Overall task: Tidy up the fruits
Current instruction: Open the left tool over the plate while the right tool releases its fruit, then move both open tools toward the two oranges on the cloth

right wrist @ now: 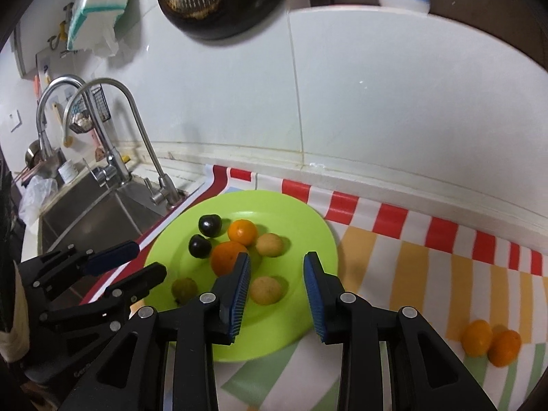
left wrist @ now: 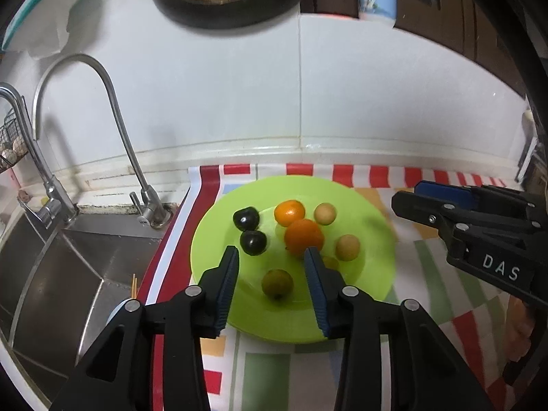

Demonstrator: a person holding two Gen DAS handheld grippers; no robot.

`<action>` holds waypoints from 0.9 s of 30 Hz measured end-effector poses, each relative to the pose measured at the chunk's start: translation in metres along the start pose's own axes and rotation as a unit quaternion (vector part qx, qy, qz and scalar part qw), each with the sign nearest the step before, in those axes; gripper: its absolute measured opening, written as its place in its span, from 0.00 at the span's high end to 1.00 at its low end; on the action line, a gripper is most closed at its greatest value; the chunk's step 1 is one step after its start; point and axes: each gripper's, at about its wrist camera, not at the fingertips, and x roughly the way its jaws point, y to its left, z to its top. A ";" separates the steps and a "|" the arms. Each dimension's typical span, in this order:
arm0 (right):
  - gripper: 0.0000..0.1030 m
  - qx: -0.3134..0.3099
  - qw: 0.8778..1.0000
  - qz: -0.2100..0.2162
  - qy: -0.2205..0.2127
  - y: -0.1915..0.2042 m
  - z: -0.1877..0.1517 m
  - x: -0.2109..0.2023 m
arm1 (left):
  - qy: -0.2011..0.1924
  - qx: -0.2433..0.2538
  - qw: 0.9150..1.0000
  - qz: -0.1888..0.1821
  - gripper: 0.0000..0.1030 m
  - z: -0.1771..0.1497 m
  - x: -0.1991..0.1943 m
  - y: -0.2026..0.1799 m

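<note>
Countertop cloth (right wrist: 428,274), striped and checked, carries everything we work with, and the green plate (right wrist: 301,315) sits on it just beside the sink (left wrist: 68,267). On the plate lie two oranges, two dark plums (left wrist: 253,242), three pale yellow fruits and one greenish fruit (left wrist: 277,283); two more small oranges (right wrist: 489,342) rest on the cloth, well apart from the plate. We hold our left gripper (left wrist: 271,257) over the plate, fingers wide and empty, and our right gripper (right wrist: 276,261) likewise spread with nothing between. We judge these fruits light, round, smooth and prone to rolling; the large orange (left wrist: 304,235) should bear a firm squeeze across its middle, the plums a gentler one.
</note>
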 end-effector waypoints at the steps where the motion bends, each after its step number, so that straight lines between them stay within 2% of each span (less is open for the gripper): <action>1: 0.68 0.000 1.000 -0.002 -0.003 0.000 0.000 -0.005 | -0.003 0.000 1.000 -0.001 0.60 0.000 -0.004 -0.001; 4: 0.66 0.004 1.000 -0.010 -0.017 0.001 -0.001 -0.026 | -0.015 0.002 1.000 -0.004 0.54 0.002 -0.019 -0.006; 5: 0.62 0.004 1.000 -0.013 -0.021 0.001 -0.001 -0.033 | -0.020 0.002 1.000 -0.005 0.51 0.003 -0.024 -0.008; 7: 0.59 0.007 0.999 -0.020 -0.029 -0.001 -0.003 -0.045 | -0.032 0.003 0.999 -0.007 0.46 0.004 -0.034 -0.011; 13: 0.58 0.015 0.997 -0.049 -0.053 -0.009 -0.009 -0.083 | -0.061 0.016 0.998 -0.021 0.36 0.009 -0.061 -0.026; 16: 0.47 0.020 0.996 -0.066 -0.065 -0.014 -0.012 -0.101 | -0.072 0.023 0.997 -0.026 0.30 0.009 -0.074 -0.036; 21: 0.47 0.022 0.992 -0.096 -0.075 -0.023 -0.022 -0.127 | -0.094 0.037 0.995 -0.024 0.19 0.006 -0.092 -0.053; 24: 0.41 0.023 0.990 -0.113 -0.078 -0.028 -0.030 -0.140 | -0.109 0.043 0.993 -0.017 0.14 0.002 -0.102 -0.064; 27: 0.41 0.023 0.988 -0.131 -0.080 -0.034 -0.038 -0.153 | -0.118 0.049 0.992 -0.020 0.11 0.000 -0.110 -0.075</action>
